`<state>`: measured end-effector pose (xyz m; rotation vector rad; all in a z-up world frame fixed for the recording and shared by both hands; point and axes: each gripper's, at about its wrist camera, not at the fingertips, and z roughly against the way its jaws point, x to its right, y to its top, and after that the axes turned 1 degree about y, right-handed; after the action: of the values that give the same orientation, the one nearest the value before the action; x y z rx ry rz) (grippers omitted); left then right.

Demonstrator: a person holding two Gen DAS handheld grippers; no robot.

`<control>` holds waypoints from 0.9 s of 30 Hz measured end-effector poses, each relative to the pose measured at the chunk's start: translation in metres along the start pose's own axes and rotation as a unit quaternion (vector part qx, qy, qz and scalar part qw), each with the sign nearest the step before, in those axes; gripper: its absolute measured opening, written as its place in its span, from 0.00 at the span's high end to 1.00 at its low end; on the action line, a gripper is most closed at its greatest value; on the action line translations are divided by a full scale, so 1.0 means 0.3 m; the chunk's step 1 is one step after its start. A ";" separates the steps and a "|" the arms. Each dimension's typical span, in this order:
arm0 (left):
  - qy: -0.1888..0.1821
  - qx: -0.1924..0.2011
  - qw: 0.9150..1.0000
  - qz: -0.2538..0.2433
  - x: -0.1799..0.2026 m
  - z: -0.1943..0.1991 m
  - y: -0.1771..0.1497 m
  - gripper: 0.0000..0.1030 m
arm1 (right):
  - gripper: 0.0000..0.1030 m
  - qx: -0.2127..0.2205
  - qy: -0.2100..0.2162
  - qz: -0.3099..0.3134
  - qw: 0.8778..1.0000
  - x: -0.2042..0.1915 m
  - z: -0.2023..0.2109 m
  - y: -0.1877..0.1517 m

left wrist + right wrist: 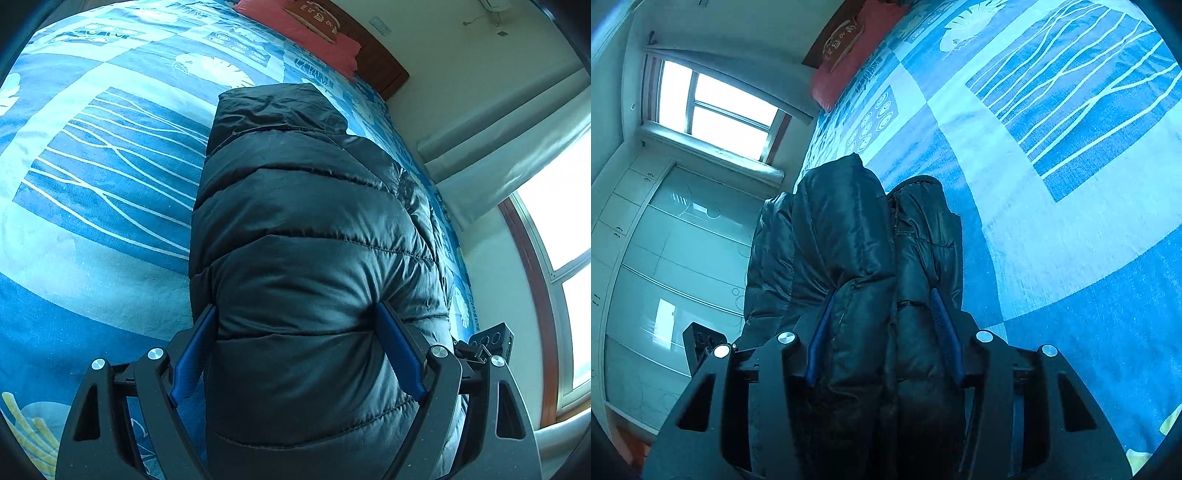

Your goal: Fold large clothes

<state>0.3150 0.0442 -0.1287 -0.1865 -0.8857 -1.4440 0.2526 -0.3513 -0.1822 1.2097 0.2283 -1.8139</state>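
Black quilted puffer jacket (306, 229) is seen lying on the blue-and-white patterned bedsheet (96, 177), near the bed edge on the window side; its long axis runs straight away from both tools toward the red pillow (314, 33) at the headboard; the near end of the jacket is the held end in both wrist views.

Left gripper (295, 339): blue-padded fingers (397, 350) are pressed into either side of a thick, smooth quilted fold; the padding bulges between them; judged clamped on the jacket.

Right gripper (882, 332): fingers (942, 325) are closed around a bunched stack of at least two layers, a seam visible between them; likewise judged gripping the jacket.

Neither tool is nearer; both are at the same end, side by side, and each is glimpsed at the edge of the other's view.

Pose: both are pitched downward along the garment, low over the bed.

Judgement: the next fold would carry the held end forward along the long axis toward the far end; the slippery, springy filling may let layers slide or puff open.
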 end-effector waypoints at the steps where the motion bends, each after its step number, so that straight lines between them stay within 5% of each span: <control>1: 0.000 0.000 1.000 0.000 0.000 -0.001 0.000 0.20 | 0.52 0.001 0.001 0.000 1.000 0.000 0.000 -0.002; 12: 0.001 -0.001 1.000 -0.002 0.003 0.004 -0.003 0.20 | 0.51 0.006 -0.001 -0.001 1.000 0.009 0.013 -0.005; 20: 0.008 0.004 1.000 -0.007 0.009 0.031 -0.009 0.19 | 0.35 0.015 -0.016 0.003 1.000 -0.004 0.052 -0.017; 27: 0.022 0.013 1.000 -0.009 0.013 0.067 -0.021 0.19 | 0.33 0.024 -0.004 -0.020 1.000 0.020 0.095 -0.026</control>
<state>0.3007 0.0523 -0.1151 -0.1257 -0.8717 -1.4480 0.2281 -0.3671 -0.1752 1.2394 0.2080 -1.8678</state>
